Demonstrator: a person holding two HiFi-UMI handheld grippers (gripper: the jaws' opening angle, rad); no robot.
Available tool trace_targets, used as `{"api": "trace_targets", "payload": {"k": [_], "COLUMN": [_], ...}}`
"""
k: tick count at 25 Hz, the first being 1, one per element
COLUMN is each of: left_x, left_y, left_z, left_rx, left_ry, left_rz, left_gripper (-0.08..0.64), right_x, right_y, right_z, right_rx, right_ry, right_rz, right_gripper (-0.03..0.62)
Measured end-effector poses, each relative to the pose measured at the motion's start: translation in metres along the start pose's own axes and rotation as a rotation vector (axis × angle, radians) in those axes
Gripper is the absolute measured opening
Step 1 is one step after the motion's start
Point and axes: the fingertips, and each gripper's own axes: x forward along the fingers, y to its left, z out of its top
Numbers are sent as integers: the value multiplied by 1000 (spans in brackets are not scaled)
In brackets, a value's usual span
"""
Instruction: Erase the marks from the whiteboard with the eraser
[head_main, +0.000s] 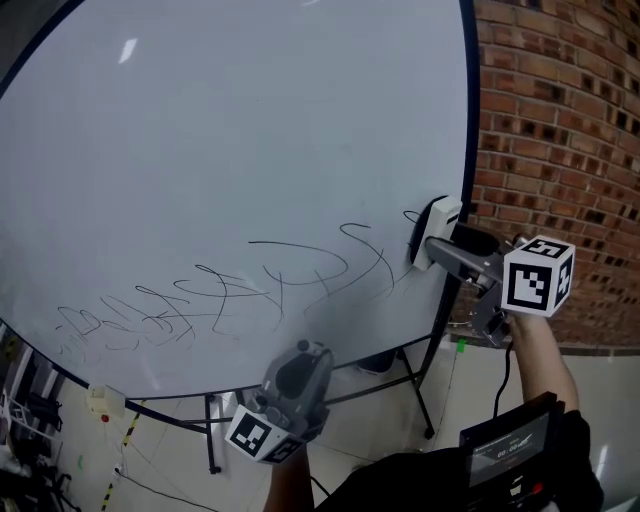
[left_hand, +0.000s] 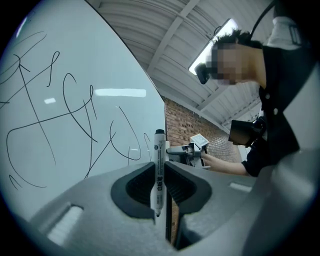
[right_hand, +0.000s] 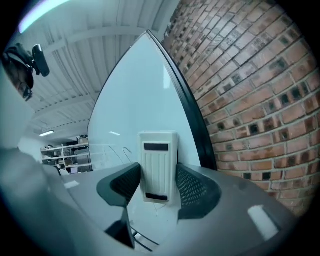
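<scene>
A large whiteboard (head_main: 220, 150) on a stand carries thin black scribbles (head_main: 230, 290) along its lower part. My right gripper (head_main: 432, 248) is shut on a white eraser (head_main: 436, 228), which sits against the board's right edge beside the last scribble. In the right gripper view the eraser (right_hand: 158, 166) stands upright between the jaws, flat against the whiteboard (right_hand: 140, 100). My left gripper (head_main: 300, 375) hangs below the board's bottom edge, shut on a white marker (left_hand: 159, 170) with a black cap; the scribbles (left_hand: 65, 110) show on the whiteboard (left_hand: 100, 60) to its left.
A brick wall (head_main: 560, 120) rises right of the board. The board's black stand legs (head_main: 420, 390) reach the pale floor below. A person's torso and arm (left_hand: 270, 125) fill the right of the left gripper view. Shelving (right_hand: 65, 155) shows far off.
</scene>
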Motion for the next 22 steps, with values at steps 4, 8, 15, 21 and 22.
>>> {"api": "trace_targets", "payload": {"k": [4, 8, 15, 21, 22], "left_x": [-2, -1, 3, 10, 11], "left_y": [2, 2, 2, -1, -2], "left_z": [2, 4, -3, -6, -5], "left_rx": [-8, -13, -12, -14, -15], "left_ry": [-18, -20, 4, 10, 9], "left_rz": [4, 6, -6, -28, -30], "left_gripper": [57, 58, 58, 57, 57], "right_x": [-7, -10, -9, -2, -2], "right_y": [10, 12, -10, -40, -45], "right_z": [49, 61, 3, -105, -118], "right_rx": [-47, -63, -17, 99, 116], "right_ry": [-107, -145, -87, 71, 85], "right_rz": [5, 2, -33, -81, -83], "right_gripper": [232, 230, 229, 229, 230]}}
